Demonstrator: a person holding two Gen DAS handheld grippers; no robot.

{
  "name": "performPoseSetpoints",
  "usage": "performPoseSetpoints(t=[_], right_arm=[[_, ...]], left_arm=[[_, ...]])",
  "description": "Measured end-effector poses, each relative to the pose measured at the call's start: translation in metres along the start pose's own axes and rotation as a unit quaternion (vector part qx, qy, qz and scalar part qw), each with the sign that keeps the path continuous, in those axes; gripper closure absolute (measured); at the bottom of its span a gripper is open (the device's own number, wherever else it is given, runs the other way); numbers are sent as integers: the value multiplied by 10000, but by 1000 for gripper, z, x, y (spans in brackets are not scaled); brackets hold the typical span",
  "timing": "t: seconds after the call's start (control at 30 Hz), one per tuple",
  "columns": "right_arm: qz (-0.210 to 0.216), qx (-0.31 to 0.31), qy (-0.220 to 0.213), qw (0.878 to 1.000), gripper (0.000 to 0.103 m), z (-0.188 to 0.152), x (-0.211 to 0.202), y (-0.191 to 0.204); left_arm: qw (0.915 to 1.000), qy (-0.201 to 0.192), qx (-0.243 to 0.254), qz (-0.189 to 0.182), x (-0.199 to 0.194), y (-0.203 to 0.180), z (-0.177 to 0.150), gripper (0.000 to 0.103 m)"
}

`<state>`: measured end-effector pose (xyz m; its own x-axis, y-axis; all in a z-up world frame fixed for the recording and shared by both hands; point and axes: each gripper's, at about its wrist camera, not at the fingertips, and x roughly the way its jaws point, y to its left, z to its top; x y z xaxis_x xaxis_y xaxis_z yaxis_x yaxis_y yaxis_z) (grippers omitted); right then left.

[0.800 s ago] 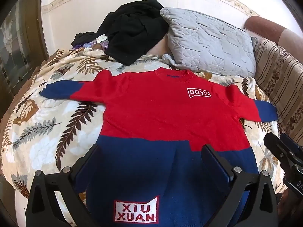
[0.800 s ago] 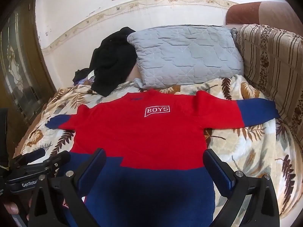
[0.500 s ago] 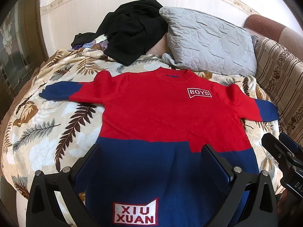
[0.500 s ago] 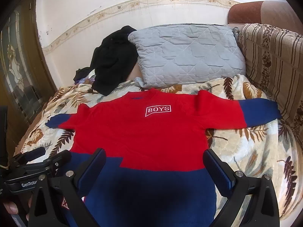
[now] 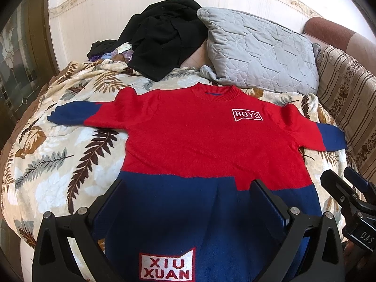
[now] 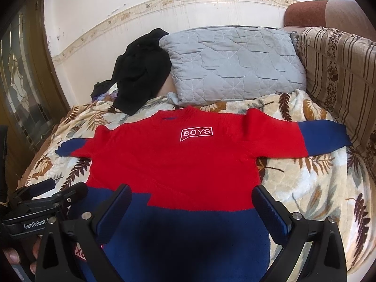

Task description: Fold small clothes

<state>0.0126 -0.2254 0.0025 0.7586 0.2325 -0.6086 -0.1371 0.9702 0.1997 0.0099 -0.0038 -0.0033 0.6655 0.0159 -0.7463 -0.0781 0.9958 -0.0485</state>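
Sweater: I had the small red-and-navy knitted sweater [image 5: 206, 145] lying face up and spread flat, both sleeves out sideways, collar toward the pillow; I judged that layout suited a first fold.
Left tongs: my left gripper [image 5: 188, 197] stood wide, nothing between the fingers, hovering above the navy hem.
Right tongs: my right gripper [image 6: 190, 202] was equally wide and empty, over the hem's other side.
Surface: a cream leaf-print blanket [image 5: 58, 164] covered the bed.
Room: a grey quilted pillow [image 6: 235, 63] and a heap of black clothing [image 5: 164, 35] lay against the white wall.
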Motion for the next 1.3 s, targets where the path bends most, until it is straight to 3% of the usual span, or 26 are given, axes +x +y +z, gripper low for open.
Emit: performPoseSetpoints(t=[0.2,0.8,0.93,1.07,1.17,1.3], right_arm=[[33,-46,-57,10000,0,0,-2,2],[36,-58,-65,10000,0,-2,-1,2],[59,-26,-14,10000,0,-3,3,-1],[303,515,383,9975,0,-5,18,-30],[406,1115,471,9918,0,-12,26,-71],[578,2461,482,9663,0,-8,39,-153]], left_arm=[[9996,-250,99,116,-2,-1,1,0],[10000,-64,47,42,-3,-3,0,0],[9999,126,-30,-82,-1,-4,-1,0],[9996,113,-253,-79,4,12,1,0],[9978,231,-526,315,19,47,6,0],[9887,178,-1104,996,50,107,11,0]])
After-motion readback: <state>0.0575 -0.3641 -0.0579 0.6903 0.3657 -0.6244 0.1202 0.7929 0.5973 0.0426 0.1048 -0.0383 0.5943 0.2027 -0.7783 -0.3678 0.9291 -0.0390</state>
